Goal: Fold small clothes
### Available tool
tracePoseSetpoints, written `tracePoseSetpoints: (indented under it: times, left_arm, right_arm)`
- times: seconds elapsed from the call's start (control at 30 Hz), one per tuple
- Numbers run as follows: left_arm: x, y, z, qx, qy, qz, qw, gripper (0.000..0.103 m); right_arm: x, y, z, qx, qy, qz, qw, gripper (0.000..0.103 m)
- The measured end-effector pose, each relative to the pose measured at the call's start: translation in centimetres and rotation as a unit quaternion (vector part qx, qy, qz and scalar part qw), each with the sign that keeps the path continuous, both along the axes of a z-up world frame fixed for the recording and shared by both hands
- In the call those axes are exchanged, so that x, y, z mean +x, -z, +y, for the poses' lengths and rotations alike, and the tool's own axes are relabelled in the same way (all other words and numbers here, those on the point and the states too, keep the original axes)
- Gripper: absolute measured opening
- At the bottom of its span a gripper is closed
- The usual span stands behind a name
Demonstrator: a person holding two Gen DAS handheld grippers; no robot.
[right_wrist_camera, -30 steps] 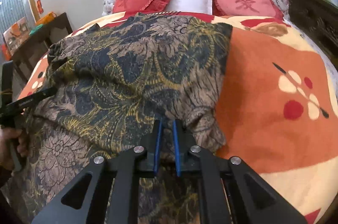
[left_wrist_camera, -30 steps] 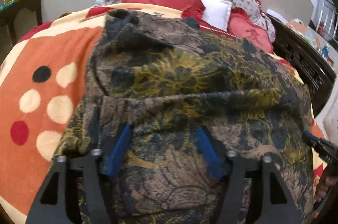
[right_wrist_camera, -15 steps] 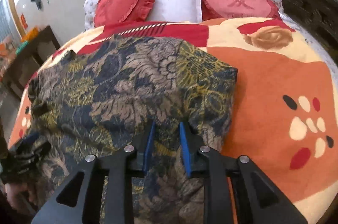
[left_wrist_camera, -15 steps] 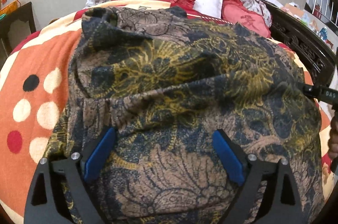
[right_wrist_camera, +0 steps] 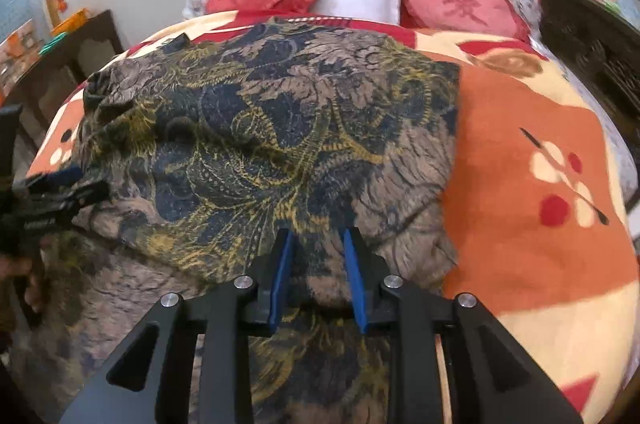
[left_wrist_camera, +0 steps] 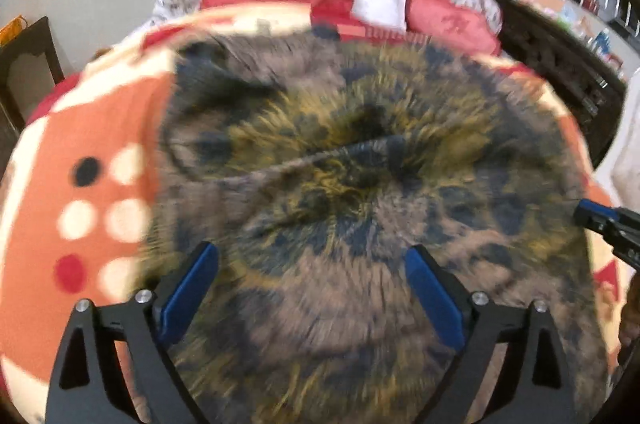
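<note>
Two hand-held grippers, both now released: left [left_wrist_camera: 312, 272] wide, right [right_wrist_camera: 318, 268] part-open; garment [right_wrist_camera: 272, 144] folded on bed [right_wrist_camera: 528, 152].

The garment [right_wrist_camera: 256, 128] is thin matt cloth, crinkled, printed in navy, tan and gold. The blanket [right_wrist_camera: 520, 152] beneath looks like soft fleece. Each claw, left claw [left_wrist_camera: 312, 264] and right claw [right_wrist_camera: 318, 248], is matt black plastic with smooth blue pads [right_wrist_camera: 282, 272] and bright metal screws.

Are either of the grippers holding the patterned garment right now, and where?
Neither. The left gripper and right gripper are both open over the garment's near edge.
</note>
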State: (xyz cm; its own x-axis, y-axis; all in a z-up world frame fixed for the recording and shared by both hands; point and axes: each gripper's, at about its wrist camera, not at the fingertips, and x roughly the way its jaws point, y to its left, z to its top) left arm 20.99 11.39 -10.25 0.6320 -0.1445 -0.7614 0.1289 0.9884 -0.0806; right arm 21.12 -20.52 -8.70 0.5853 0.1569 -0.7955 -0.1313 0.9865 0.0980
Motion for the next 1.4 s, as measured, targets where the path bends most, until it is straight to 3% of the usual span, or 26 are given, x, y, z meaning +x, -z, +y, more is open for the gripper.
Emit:
tracePoseSetpoints:
  times: [0.13, 0.33, 0.4, 0.47, 0.5, 0.57, 0.7, 0.87, 0.97, 1.03, 1.1, 1.17, 1.23, 1.4]
  left_arm:
    - [-4.8, -3.1, 4.5, -0.013, -0.012, -0.016, 0.9997, 0.097]
    - [-11.5, -0.8, 10.0, -0.05, -0.002, 0.069, 0.9963, 0.097]
    - [-13.9, 0.6, 10.3, -0.096, 0.021, 0.11, 0.9891, 0.096]
    - [-16.5, 2.9, 10.3, -0.155, 0.053, 0.173, 0.9711, 0.096]
    - [-17.6, 3.6, 10.4, -0.166, 0.061, 0.186, 0.9664, 0.096]
    - [-20.3, 3.4, 10.7, -0.169, 0.079, 0.162, 0.9691, 0.097]
    - [-23.5, 3.6, 12.4, -0.255, 0.091, 0.181, 0.9455, 0.097]
    - [-24.6, 3.0, 12.2, -0.289, 0.102, 0.195, 0.9317, 0.097]
    - [-24.6, 2.6, 11.3, -0.268, 0.095, 0.193, 0.9391, 0.092]
    - [-24.9, 2.7, 11.1, -0.228, 0.082, 0.187, 0.9521, 0.072]
    - [-25.3, 2.9, 10.8, -0.186, 0.069, 0.176, 0.9641, 0.061]
    - [-25.8, 2.8, 10.8, -0.171, 0.051, 0.164, 0.9702, 0.053]
    - [-26.3, 2.8, 10.8, -0.145, 0.034, 0.157, 0.9763, 0.033]
    - [-27.4, 2.8, 10.6, -0.116, 0.018, 0.141, 0.9831, 0.03]
  right_arm:
    - [-4.9, -2.8, -0.8, 0.014, -0.012, -0.026, 0.999, 0.033]
    - [-13.0, -0.7, -0.5, 0.029, -0.032, -0.01, 0.999, 0.035]
    - [-14.6, 0.6, -0.1, 0.034, -0.03, 0.003, 0.999, 0.035]
    - [-16.5, 1.3, 0.2, 0.047, -0.031, 0.011, 0.998, 0.035]
    - [-17.5, 1.3, 0.1, 0.057, -0.032, 0.011, 0.998, 0.035]
    - [-19.2, 0.8, -0.3, 0.073, -0.032, 0.006, 0.997, 0.035]
    - [-22.2, -0.9, -1.8, 0.088, -0.026, -0.018, 0.996, 0.035]
    - [-25.3, -2.5, -3.7, 0.079, -0.01, -0.04, 0.996, 0.035]
    - [-27.1, -2.2, -5.0, 0.073, 0.003, -0.03, 0.997, 0.035]
    - [-28.4, -1.2, -6.2, 0.086, 0.019, -0.012, 0.996, 0.036]
    - [-29.5, -0.2, -7.1, 0.102, 0.037, 0.006, 0.994, 0.036]
    - [-30.5, 0.9, -8.2, 0.131, 0.061, 0.022, 0.989, 0.036]
    - [-31.3, 1.7, -8.8, 0.162, 0.073, 0.028, 0.984, 0.036]
    - [-31.6, 2.4, -8.4, 0.157, 0.055, 0.017, 0.986, 0.037]
